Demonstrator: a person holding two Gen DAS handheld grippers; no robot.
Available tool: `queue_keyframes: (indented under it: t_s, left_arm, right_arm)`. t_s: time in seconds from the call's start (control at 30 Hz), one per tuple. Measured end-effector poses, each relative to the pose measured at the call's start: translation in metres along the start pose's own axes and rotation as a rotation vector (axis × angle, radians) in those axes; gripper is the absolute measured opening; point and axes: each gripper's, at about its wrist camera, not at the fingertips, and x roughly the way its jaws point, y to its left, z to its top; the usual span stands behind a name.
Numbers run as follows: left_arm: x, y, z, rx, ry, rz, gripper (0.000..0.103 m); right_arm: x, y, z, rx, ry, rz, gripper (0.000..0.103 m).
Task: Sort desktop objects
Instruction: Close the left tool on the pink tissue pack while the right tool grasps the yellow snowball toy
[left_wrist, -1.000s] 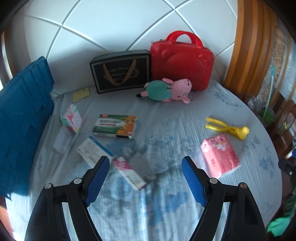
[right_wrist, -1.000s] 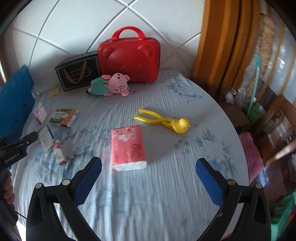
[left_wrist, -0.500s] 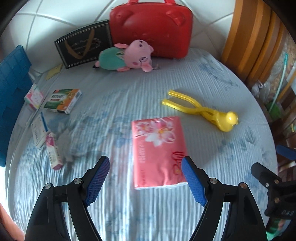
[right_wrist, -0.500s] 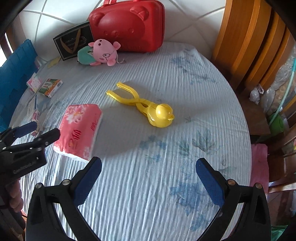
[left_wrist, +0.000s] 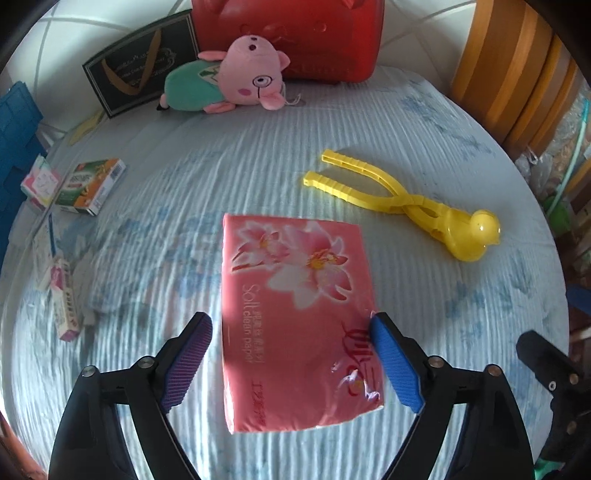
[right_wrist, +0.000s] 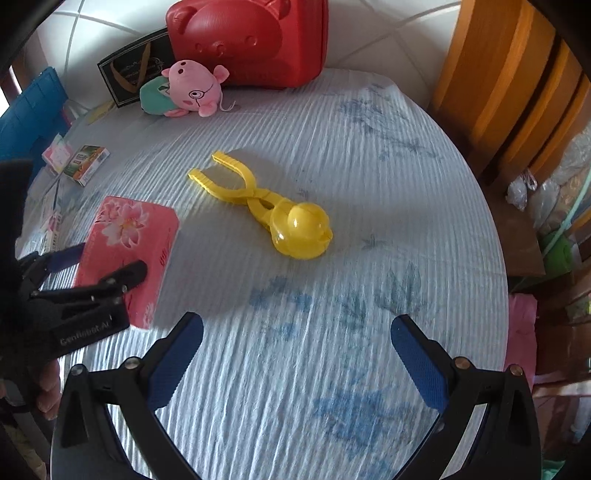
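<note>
A pink tissue pack (left_wrist: 295, 310) lies on the pale blue cloth. My left gripper (left_wrist: 291, 325) is open and straddles the pack's near half, its right finger touching the pack's edge, its left finger a little apart. The pack also shows in the right wrist view (right_wrist: 125, 243), with the left gripper (right_wrist: 88, 266) around it. A yellow duck snowball clip (right_wrist: 273, 210) lies in the middle of the table. My right gripper (right_wrist: 295, 332) is open and empty, hovering over bare cloth just short of the clip.
A pig plush (left_wrist: 229, 85), a red case (left_wrist: 291, 37) and a black gift bag (left_wrist: 140, 66) stand at the back. Several small boxes (left_wrist: 88, 181) lie at the left beside a blue crate (left_wrist: 14, 125). Wooden chairs (right_wrist: 509, 85) stand at the right.
My left gripper swung right from the small boxes and closed in around the tissue pack. My right gripper moved forward and right toward the yellow clip.
</note>
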Motion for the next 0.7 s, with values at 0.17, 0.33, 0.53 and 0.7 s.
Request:
queue_keyframes:
  t_s: [0.17,0.33,0.53,0.7]
  left_arm:
    - [0.004,-0.007,-0.007,-0.11,-0.011,0.017,0.089]
    - [0.009,-0.027,-0.022,-0.279,-0.025,0.097,0.085]
    - [0.004,-0.041,-0.035,-0.36,-0.044,0.209,0.08]
    - [0.0,-0.047,-0.044,-0.413,-0.043,0.265,0.079]
  right_arm:
    - [0.02,-0.008,0.029,-0.13,-0.005,0.031,0.103]
    - [0.042,-0.017,0.042,-0.265,-0.021,0.125,0.103]
    - [0.064,-0.029,0.051,-0.388,-0.037,0.249,0.103]
    - [0.081,-0.021,0.055,-0.429,-0.038,0.323,0.103]
